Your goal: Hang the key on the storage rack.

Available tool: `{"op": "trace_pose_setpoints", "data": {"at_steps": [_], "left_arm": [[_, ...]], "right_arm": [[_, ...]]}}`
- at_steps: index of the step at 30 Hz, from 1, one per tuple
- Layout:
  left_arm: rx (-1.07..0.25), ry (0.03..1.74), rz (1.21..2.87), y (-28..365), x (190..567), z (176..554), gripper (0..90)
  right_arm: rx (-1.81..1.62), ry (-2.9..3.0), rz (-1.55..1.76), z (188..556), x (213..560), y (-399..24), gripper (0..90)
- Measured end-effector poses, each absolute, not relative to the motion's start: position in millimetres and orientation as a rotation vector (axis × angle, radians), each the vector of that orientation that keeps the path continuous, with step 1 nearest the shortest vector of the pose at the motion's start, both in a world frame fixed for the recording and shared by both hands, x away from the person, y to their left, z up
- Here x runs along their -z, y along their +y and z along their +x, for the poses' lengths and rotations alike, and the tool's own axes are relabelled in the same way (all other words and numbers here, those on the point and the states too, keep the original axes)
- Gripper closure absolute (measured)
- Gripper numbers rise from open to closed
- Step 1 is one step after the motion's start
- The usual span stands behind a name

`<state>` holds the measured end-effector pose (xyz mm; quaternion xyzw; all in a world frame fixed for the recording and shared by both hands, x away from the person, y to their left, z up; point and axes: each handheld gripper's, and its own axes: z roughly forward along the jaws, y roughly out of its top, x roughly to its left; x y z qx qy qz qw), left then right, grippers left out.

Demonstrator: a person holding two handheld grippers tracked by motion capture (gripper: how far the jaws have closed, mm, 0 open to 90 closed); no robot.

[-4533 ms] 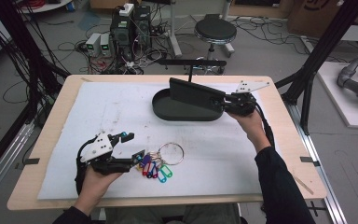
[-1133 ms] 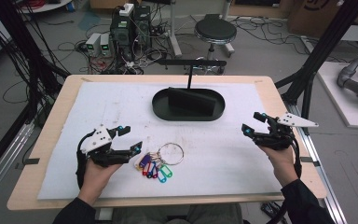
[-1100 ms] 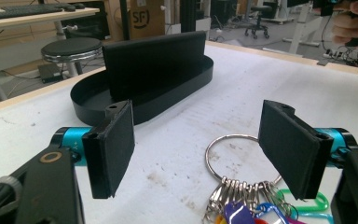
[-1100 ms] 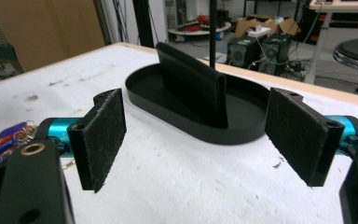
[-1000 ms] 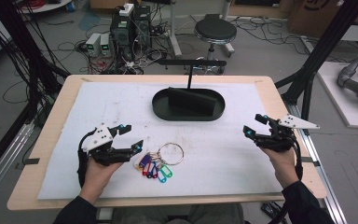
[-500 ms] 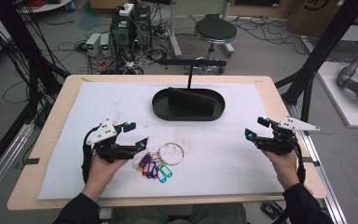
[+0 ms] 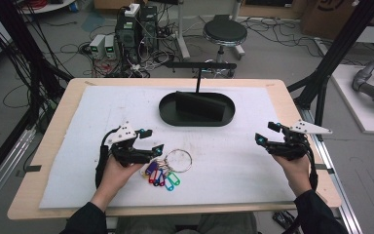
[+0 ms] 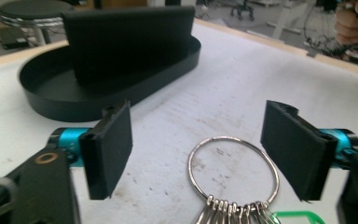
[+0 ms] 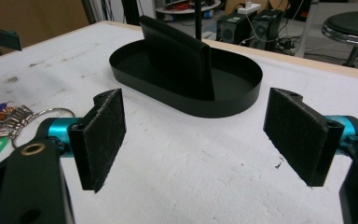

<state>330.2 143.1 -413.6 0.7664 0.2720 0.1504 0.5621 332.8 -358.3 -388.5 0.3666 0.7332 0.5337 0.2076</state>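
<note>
A metal key ring [image 7: 177,160] with several coloured tags [image 7: 161,177] lies on the white mat in front of the person. My left gripper [image 7: 154,140] stands open just left of it. Its jaws have just been closing a little, and nothing is pressed between them. In the left gripper view the key ring [image 8: 192,156] lies on the mat in the gap between the left gripper's [image 8: 198,149] wide-apart pads, untouched. My right gripper [image 7: 266,132] hovers open and empty at the mat's right side. In the right gripper view the right gripper [image 9: 196,140] faces the black oval tray [image 9: 242,100].
The black oval tray [image 7: 168,113] with an upright black block [image 7: 199,105] sits at the middle of the mat, and a black T-shaped stand [image 7: 199,66] rises behind it. The wooden table edge [image 7: 292,105] lies right of the mat. Cables and equipment cover the floor beyond.
The left gripper has moved right, up to the key ring. Earlier the right gripper held the tray tilted; the tray now lies flat, and the right hand rests still at the right.
</note>
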Motion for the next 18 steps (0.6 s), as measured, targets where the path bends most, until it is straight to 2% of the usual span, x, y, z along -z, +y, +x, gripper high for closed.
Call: {"op": "trace_pose_setpoints", "data": {"at_steps": [7,12,16,18], "left_arm": [[-0.344,0.678,1.868,131.3,421.3,339.9,38.4],[-0.314,0.700,1.900,121.2,427.7,347.3,41.6],[-0.298,0.702,1.934,114.3,430.3,350.5,50.4],[-0.298,0.706,1.955,111.1,431.5,352.0,51.9]], "right_arm": [[-1.488,2.063,1.005,334.8,392.0,-354.9,23.1],[-1.485,2.080,0.993,335.8,394.0,-354.6,25.0],[-1.488,2.086,0.990,336.6,394.9,-355.4,25.2],[-1.489,2.087,0.990,336.6,394.8,-355.2,25.4]]}}
